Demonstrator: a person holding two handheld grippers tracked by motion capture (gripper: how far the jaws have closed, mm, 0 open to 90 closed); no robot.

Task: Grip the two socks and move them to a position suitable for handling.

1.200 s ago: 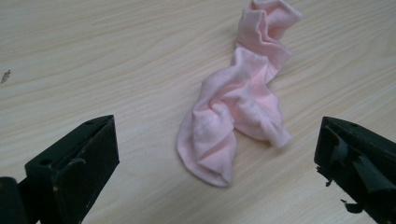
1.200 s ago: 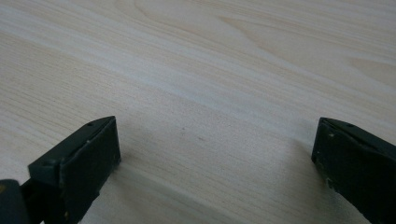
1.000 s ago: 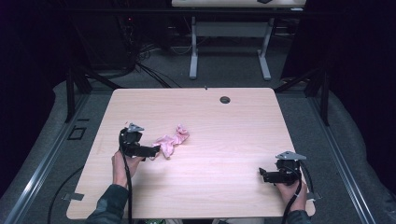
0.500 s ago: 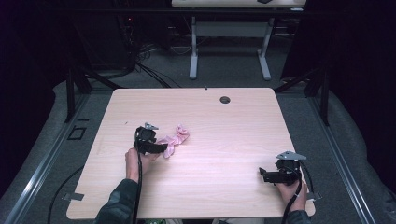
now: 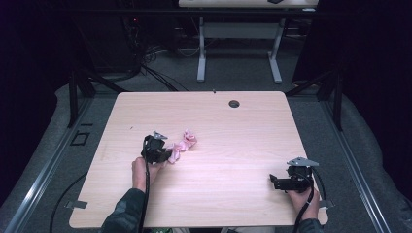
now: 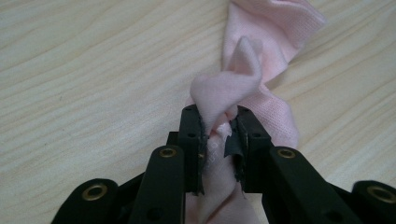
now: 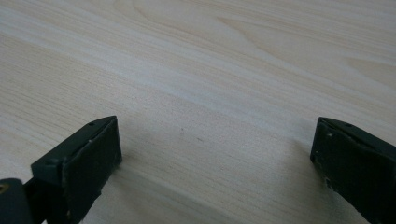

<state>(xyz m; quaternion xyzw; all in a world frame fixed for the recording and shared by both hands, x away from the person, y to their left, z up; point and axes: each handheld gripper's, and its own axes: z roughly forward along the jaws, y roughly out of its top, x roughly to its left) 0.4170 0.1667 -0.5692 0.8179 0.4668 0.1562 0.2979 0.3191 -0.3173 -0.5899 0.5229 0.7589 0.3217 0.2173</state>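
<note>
On the left half of the pale wooden table (image 5: 233, 141), your left gripper (image 5: 164, 156) sits low against the crumpled pink knitted cloth (image 5: 182, 144). Its jaws have just been closing, and now they pinch the near end of that cloth. From the left gripper view you see a twisted fold of the pink cloth (image 6: 243, 88) bunched between the two black pads (image 6: 194, 140), with fabric bulging up above them and more of it passing down beneath them towards the camera. The rest of the cloth lies flat on the wood beyond the jaws, spreading away to the upper right of that view. In the high view it trails from the gripper towards the middle of the table, resting on the surface.

Your right gripper (image 5: 275, 181) is well apart from the cloth, near the table's front right corner, held in your right hand (image 5: 305, 201) and pointing left across the wood. Its jaws stand wide open with nothing between them: in the right gripper view (image 7: 217, 154) you look past the two dark pads (image 7: 91, 163) at bare wood grain.

Farther back, a small dark round hole (image 5: 234, 104) sits in the tabletop near the rear edge.
</note>
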